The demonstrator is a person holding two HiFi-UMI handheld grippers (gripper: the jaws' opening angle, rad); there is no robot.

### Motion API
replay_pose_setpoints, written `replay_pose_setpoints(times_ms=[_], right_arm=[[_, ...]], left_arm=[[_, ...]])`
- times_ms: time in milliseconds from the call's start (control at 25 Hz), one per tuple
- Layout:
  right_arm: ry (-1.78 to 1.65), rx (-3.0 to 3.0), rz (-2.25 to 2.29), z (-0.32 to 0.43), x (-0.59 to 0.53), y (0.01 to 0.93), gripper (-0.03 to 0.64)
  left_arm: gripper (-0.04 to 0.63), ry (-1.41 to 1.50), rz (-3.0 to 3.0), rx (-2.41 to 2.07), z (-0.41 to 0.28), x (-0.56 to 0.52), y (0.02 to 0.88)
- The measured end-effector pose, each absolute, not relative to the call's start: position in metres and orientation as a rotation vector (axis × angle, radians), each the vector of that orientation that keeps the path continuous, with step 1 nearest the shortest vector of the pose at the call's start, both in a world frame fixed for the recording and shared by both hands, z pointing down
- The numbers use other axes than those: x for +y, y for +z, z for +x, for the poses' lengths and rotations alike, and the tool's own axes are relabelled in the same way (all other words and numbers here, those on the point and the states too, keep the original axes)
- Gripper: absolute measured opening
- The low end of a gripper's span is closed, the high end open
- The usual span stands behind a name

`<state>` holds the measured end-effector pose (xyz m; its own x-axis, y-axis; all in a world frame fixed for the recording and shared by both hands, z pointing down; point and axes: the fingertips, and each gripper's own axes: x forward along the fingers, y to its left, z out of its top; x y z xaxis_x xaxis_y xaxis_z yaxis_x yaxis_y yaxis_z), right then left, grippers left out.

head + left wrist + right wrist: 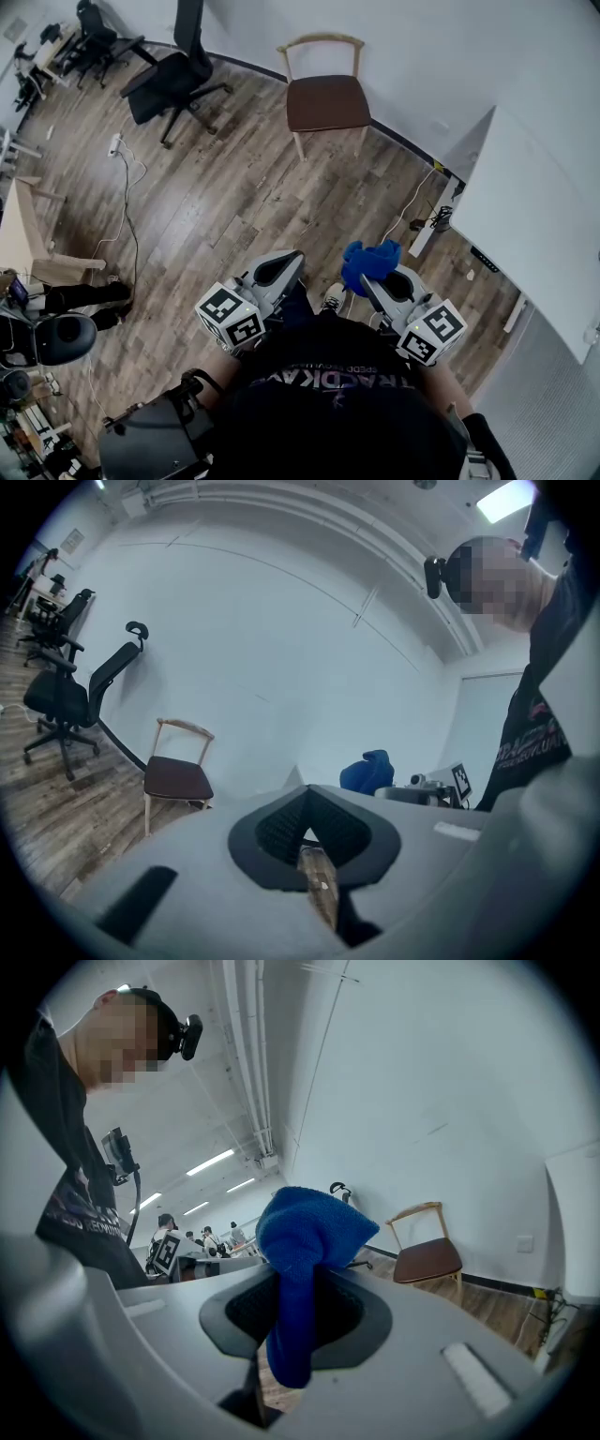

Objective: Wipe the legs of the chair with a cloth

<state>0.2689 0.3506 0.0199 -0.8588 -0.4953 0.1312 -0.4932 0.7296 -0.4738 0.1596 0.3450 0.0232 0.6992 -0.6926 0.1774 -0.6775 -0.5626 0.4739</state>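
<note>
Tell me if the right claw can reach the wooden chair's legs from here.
Probably not yet: the right claw, shut on the blue cloth, is far from the chair; only wood floor lies between.

Blue cloth (370, 261); dark brown chair (325, 101) seat (pale wooden legs).

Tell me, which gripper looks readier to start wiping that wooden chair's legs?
The right gripper, I'd judge: its jaws are clamped on the blue cloth, while the left gripper is shut on nothing. The chair stands ahead by the wall, with neither gripper near it.
</note>
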Motion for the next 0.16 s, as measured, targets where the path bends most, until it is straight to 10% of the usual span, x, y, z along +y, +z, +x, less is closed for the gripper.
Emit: replay_pose_setpoints(times_ms=[160], right_arm=[[-0.816,2.914,-0.832,0.2667,0.3450,0.0260,0.084]], left_arm=[[0.003,-0.033,2.384,-1.038,0.1600,0.3389,0.0308]])
